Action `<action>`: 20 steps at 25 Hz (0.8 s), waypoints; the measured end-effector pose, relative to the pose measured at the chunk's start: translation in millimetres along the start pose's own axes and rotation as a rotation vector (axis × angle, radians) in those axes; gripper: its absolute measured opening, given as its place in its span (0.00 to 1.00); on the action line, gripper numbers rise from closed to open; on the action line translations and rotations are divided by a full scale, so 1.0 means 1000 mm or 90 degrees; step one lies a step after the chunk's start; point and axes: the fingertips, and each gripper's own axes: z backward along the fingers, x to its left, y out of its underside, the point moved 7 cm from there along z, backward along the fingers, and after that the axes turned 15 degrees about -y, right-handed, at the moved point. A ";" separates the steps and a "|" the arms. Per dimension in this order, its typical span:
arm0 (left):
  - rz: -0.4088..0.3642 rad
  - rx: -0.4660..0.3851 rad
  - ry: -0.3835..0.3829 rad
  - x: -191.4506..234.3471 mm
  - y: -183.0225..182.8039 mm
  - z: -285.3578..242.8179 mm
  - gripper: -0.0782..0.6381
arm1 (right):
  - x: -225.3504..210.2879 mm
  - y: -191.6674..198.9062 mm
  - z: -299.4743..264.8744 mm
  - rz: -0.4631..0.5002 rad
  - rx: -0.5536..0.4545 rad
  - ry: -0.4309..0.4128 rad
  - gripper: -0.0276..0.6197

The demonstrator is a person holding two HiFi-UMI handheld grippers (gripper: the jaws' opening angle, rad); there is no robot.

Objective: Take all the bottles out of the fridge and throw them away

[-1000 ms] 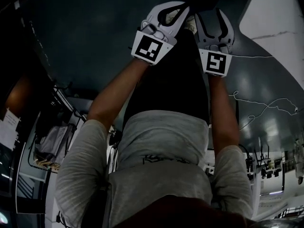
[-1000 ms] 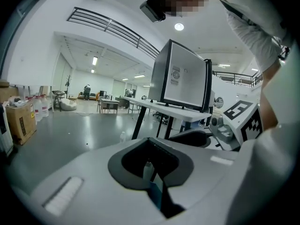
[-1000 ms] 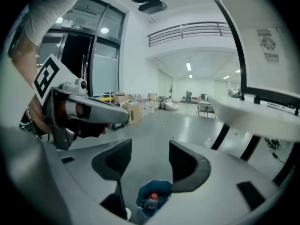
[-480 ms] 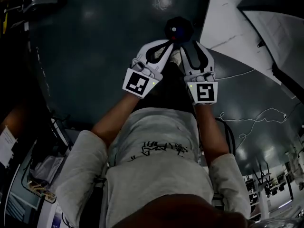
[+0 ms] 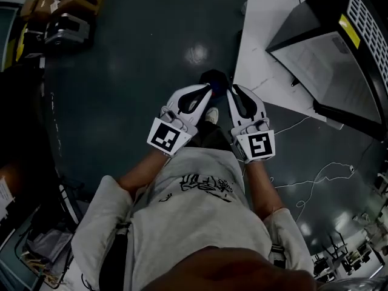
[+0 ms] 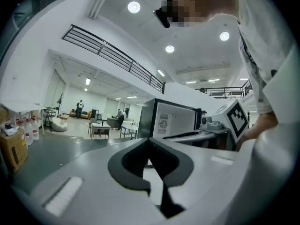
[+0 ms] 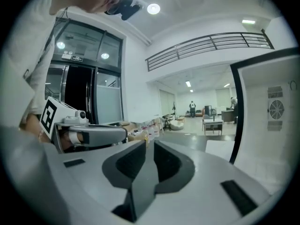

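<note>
Dark floor fills the head view, with the fridge at two o'clock and no bottle showing. The left gripper is closed and empty. The right gripper is closing on nothing. Both are carried side by side, probably for the approach.

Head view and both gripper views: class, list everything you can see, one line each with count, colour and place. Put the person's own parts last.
fridge: one, black, door open, upper right of the head view
slab: one, white, on the floor by the fridge
machine: one, yellow-brown, upper left on the floor
cable: one, white, on the floor at lower right
bottles: several, pale, far left of the left gripper view
box: one, brown, beside the bottles
shirt: one, grey, on the person
left claw: one, white and black, jaws together, empty
right claw: one, white and black, jaws closing, nothing between them
</note>
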 end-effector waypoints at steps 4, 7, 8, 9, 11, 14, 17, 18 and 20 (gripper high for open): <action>0.002 -0.023 0.019 -0.013 -0.043 0.008 0.12 | 0.008 -0.038 0.013 -0.017 -0.012 -0.003 0.13; -0.002 -0.038 0.030 -0.024 -0.070 0.013 0.12 | 0.014 -0.069 0.024 0.001 -0.021 -0.008 0.08; -0.003 -0.046 0.033 -0.027 -0.078 0.014 0.12 | 0.016 -0.078 0.028 0.005 -0.022 -0.008 0.08; -0.006 -0.056 0.036 -0.029 -0.086 0.015 0.12 | 0.017 -0.087 0.032 0.009 -0.024 -0.008 0.08; -0.014 -0.081 0.044 -0.033 -0.100 0.018 0.12 | 0.020 -0.103 0.039 0.018 -0.036 -0.013 0.07; -0.011 -0.086 0.055 -0.041 -0.115 0.024 0.12 | 0.028 -0.122 0.049 0.036 -0.060 -0.031 0.06; -0.013 -0.091 0.060 -0.047 -0.121 0.025 0.12 | 0.031 -0.137 0.056 0.043 -0.050 -0.015 0.06; -0.015 -0.093 0.061 -0.048 -0.123 0.025 0.12 | 0.031 -0.140 0.058 0.051 -0.052 -0.019 0.06; -0.011 -0.087 0.065 -0.051 -0.129 0.025 0.12 | 0.032 -0.146 0.060 0.060 -0.056 -0.023 0.06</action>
